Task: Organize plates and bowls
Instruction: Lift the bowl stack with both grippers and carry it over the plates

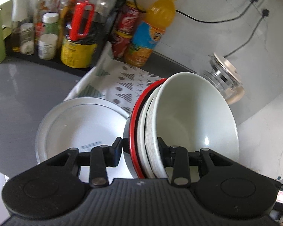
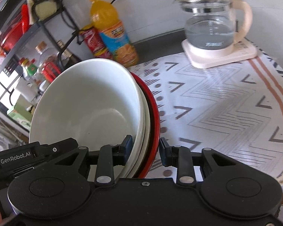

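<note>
Glossy ceramic bowls point(image 1: 196, 116), patterned cloth point(image 2: 217, 101)

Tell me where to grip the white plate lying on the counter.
Take the white plate by its raised rim on the near edge, one finger above and one beneath. It lies flat, so only the rim offers purchase, and the held stack of bowls crowds its right side.

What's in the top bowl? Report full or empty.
Empty: the top bowl shows only bare white inside in both wrist views.
</note>
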The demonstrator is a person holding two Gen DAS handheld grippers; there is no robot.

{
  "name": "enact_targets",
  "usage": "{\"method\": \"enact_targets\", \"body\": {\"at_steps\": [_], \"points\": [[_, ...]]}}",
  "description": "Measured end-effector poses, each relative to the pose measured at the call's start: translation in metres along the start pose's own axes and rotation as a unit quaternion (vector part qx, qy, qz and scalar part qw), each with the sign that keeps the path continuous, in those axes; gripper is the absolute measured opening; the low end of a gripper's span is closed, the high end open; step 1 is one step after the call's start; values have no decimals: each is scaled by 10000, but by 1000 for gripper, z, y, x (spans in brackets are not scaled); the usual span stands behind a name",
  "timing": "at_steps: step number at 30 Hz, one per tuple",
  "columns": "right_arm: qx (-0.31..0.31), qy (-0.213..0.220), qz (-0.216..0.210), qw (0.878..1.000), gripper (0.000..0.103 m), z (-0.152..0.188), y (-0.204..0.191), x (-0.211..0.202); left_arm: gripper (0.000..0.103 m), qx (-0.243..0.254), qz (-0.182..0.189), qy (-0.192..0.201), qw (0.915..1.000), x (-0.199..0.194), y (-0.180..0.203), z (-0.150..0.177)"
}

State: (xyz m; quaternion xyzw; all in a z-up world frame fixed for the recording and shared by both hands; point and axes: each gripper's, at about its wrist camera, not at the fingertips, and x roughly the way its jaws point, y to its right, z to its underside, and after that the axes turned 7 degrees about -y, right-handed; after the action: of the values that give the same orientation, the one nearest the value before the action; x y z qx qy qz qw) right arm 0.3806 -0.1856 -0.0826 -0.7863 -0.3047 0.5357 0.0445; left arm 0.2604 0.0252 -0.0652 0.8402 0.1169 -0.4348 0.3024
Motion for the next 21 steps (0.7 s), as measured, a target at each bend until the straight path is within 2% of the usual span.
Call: {"method": "enact_targets", "body": {"at_steps": [10,21], "points": [[-392,-299,-202,9986,30,4,-41,27,36,-465,-273,121,9985,-12,-47,6],[-535,-564,-159,9968,30,10,-63,57,36,-830,-436,-29,9956,3,-84,7]]}}
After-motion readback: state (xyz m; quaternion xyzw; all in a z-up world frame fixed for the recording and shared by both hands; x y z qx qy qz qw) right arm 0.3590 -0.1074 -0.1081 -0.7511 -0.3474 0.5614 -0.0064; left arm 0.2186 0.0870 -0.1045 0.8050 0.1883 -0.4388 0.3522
